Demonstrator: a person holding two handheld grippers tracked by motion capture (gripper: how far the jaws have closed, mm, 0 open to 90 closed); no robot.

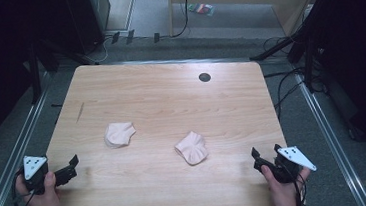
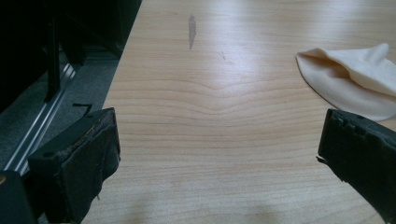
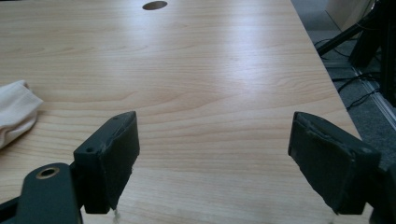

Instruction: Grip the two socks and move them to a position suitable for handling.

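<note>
On the light wood table (image 1: 161, 105), two pink socks (image 1: 119, 134) (image 1: 192, 147) mid-surface; left gripper (image 1: 72, 165) and right gripper (image 1: 266, 154) both spread, empty.

Cloth socks (image 1: 120, 134), glossy wood tbl (image 1: 171, 104)

Dim surroundings, overhead glare streaking the table (image 2: 224, 93) (both close views slightly soft).

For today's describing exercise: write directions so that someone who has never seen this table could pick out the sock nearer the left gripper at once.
Start from the light wooden table and find the two pale pink socks lying apart near its middle. Take the left sock, which lies farther from the person's edge than the right sock. Its cuff points right, whereas its neighbour's cuff points toward the table's far edge.
</note>
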